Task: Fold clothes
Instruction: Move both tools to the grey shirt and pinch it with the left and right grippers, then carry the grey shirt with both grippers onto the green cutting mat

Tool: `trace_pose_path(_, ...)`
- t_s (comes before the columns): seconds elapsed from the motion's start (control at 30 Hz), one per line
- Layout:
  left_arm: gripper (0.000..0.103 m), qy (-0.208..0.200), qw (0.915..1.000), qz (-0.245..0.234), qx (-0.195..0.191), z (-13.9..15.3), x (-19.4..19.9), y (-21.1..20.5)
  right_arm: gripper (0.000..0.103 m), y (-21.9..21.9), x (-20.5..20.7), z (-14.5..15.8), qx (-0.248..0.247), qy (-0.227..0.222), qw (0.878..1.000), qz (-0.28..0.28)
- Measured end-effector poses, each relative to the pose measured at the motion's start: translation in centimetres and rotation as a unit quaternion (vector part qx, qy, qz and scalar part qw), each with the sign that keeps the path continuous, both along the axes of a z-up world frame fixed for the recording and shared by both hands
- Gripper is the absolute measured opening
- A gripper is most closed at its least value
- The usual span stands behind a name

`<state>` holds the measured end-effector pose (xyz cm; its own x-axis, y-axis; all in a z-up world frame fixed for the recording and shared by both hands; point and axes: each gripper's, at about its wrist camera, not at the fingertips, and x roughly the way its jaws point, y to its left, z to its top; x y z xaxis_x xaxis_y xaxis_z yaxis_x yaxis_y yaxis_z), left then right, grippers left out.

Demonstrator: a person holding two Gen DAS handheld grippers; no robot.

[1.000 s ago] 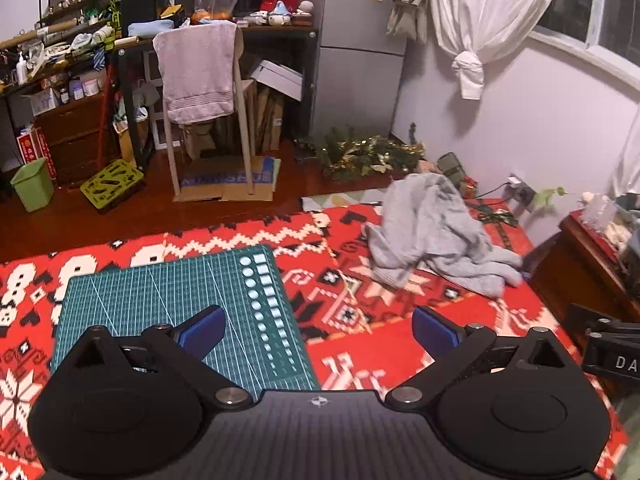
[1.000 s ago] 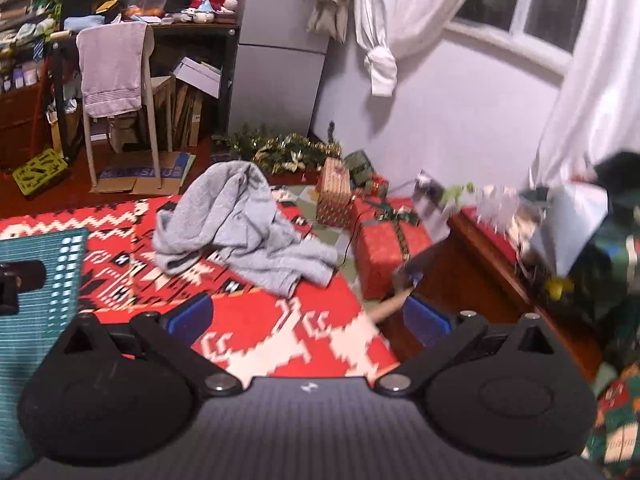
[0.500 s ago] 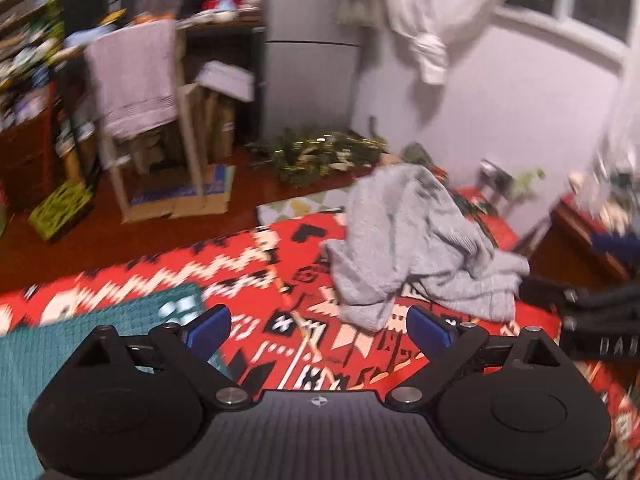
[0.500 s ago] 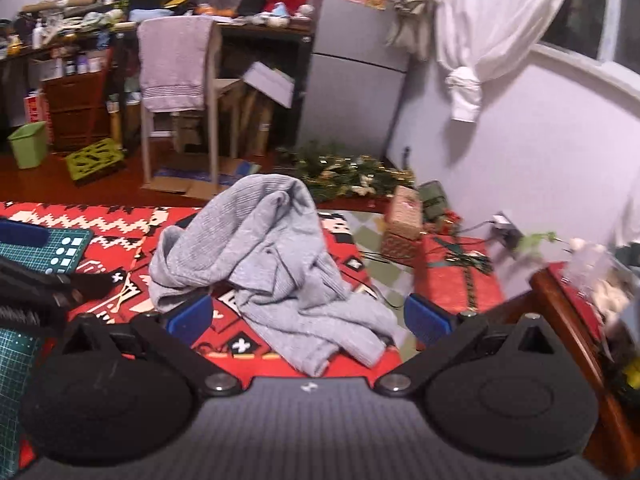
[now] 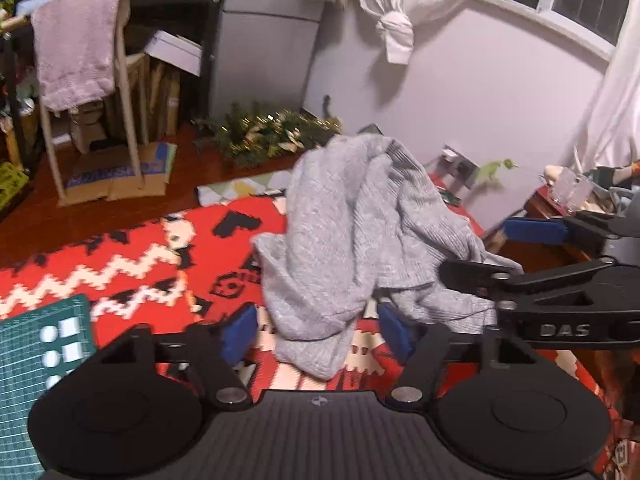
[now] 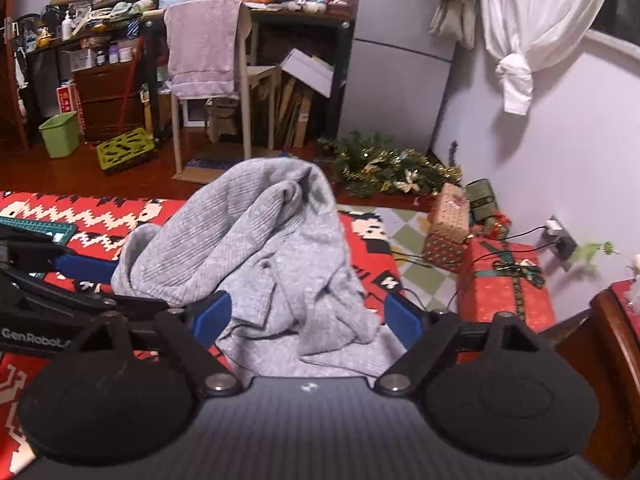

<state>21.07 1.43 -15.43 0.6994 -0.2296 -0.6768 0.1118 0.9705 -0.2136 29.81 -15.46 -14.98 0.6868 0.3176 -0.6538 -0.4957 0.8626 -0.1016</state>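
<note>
Between both open tongs (image 5: 318, 334), crumpled grey sweater (image 5: 352, 232), red blanket (image 5: 132, 256)

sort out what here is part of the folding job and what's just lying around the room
Part of the job:
- grey sweater, crumpled on the red patterned cloth
- left gripper, open
- right gripper, open

Lying about:
- green cutting mat
- towel over the chair
- wrapped gifts
- garland
- green bin
</note>
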Motion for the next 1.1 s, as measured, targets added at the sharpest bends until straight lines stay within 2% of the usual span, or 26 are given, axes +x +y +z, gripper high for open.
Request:
trace_pose_path(0.03, 0.049, 0.004, 1.0, -0.001, 0.004, -0.2, 0.2, -0.1, 0.08, 0.2, 0.3, -0.5, -0.001, 0.003, 1.0, 0.001)
trace_pose_path(0.07, 0.043, 0.01, 0.9998, 0.007, 0.015, -0.4, 0.3, -0.2, 0.071, 0.4, 0.6, -1.0, -0.003, 0.007, 1.0, 0.002)
trace_pose_path(0.1, 0.034, 0.015, 0.9996, 0.01, 0.021, -0.6, 0.4, -0.3, 0.067, 0.6, 0.9, -1.4, -0.005, 0.01, 1.0, 0.003)
trace_pose_path(0.2, 0.026, 0.008, 0.9999, 0.004, 0.012, -0.7, 0.2, -0.1, 0.046, 1.1, 1.2, -2.2, -0.001, 0.005, 1.0, 0.004)
trace_pose_path(0.23, 0.022, 0.008, 0.9999, 0.004, 0.007, -0.6, 0.2, 0.0, 0.031, 1.2, 1.3, -2.2, 0.003, 0.005, 1.0, 0.003)
trace_pose_path(0.27, 0.021, 0.007, 1.0, 0.004, 0.002, -0.5, 0.0, 0.2, 0.023, 1.3, 1.2, -2.1, 0.005, 0.004, 1.0, 0.0)
trace_pose_path(0.43, 0.017, -0.008, 0.9999, -0.003, -0.005, 1.2, -1.7, 0.5, 0.017, 0.8, -0.4, -0.3, 0.028, 0.015, 0.999, 0.006)
trace_pose_path(0.53, 0.016, -0.01, 0.9991, -0.032, 0.025, 2.3, -3.6, 0.1, 0.017, 0.4, -2.6, 1.3, 0.044, 0.021, 0.999, 0.014)
trace_pose_path(0.6, 0.016, -0.013, 0.9985, -0.043, 0.03, 3.1, -5.6, 0.3, 0.017, 0.3, -4.7, 2.3, 0.052, 0.021, 0.998, 0.024)
trace_pose_path(0.87, 0.016, -0.001, 0.9997, -0.025, 0.004, 6.0, -16.3, 4.0, 0.017, 1.4, -16.0, 5.5, 0.086, 0.041, 0.992, 0.084)
trace_pose_path(1.0, 0.016, 0.009, 0.9999, -0.008, -0.001, 6.7, -22.6, 6.1, 0.017, 3.2, -22.7, 6.0, 0.101, 0.058, 0.986, 0.12)
trace_pose_path(1.1, 0.016, 0.02, 0.9995, 0.023, -0.007, 6.6, -27.6, 8.3, 0.017, 4.9, -27.6, 5.9, 0.105, 0.068, 0.983, 0.138)
